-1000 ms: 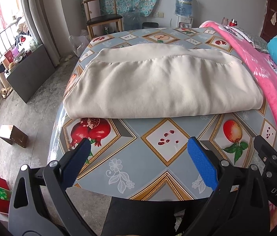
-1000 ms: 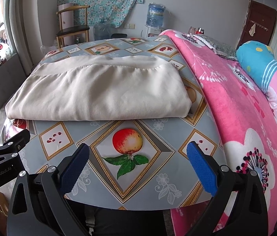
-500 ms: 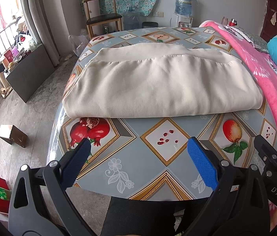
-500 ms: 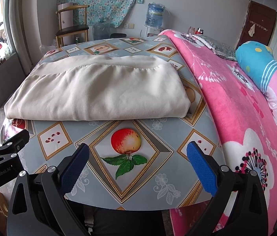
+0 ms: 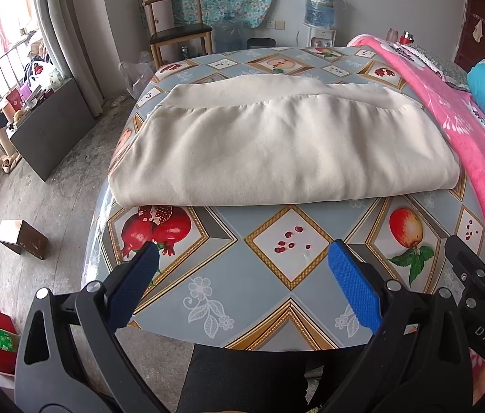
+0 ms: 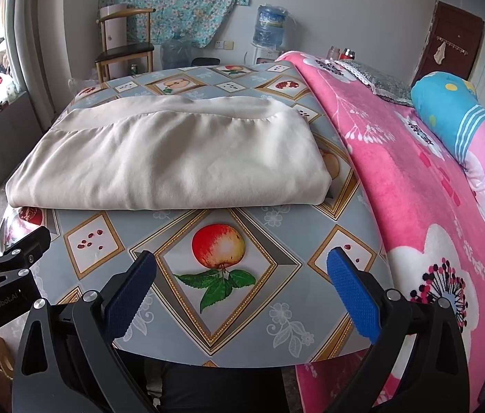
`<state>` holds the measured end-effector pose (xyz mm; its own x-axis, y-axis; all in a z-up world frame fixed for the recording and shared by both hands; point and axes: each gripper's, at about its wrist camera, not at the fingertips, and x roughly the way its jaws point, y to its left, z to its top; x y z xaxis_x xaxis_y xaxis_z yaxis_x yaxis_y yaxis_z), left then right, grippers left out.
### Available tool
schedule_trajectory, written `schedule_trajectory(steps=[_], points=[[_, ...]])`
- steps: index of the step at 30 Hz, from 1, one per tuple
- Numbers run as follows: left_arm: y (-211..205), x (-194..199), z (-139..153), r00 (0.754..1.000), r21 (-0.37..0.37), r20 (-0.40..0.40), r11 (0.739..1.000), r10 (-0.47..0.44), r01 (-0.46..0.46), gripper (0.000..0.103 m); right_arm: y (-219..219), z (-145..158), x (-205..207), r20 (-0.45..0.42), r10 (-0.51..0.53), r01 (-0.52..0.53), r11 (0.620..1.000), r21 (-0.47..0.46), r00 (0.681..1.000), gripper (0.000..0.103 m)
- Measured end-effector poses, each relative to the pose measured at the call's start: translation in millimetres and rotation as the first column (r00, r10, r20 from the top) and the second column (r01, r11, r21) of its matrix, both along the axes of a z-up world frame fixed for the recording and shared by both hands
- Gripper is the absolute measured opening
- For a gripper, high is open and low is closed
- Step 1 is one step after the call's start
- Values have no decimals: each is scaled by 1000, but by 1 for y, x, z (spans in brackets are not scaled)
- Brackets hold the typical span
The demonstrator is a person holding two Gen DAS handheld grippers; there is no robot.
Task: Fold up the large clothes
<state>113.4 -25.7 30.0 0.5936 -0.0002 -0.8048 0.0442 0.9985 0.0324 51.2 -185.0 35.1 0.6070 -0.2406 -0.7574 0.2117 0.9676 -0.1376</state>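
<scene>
A big cream cloth garment (image 5: pixel 277 151) was laid folded flat on the fruit-patterned desk (image 5: pixel 277 275). The left gripper (image 5: pixel 242 275) and right gripper (image 6: pixel 242 278) were held wide apart, empty, near the desk's front edge.

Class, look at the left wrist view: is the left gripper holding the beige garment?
No. The left gripper is open and empty over the tablecloth, short of the folded garment.

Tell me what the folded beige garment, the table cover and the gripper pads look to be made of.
Folded beige garment: soft matte fabric, perhaps fleece or brushed knit; gentle wrinkles, stitched hem band.
Table cover: glossy printed plastic or oilcloth, probably; window glare at its edge.
Gripper pads: blue, knurled, likely rubber.
</scene>
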Motion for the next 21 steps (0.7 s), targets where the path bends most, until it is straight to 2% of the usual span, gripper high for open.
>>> schedule_trajectory(steps=[21], points=[[1,0,0,1000,-1,1,1000,0,0,95,1,0,0,-3,1,-1,1000,-5,1000,97]])
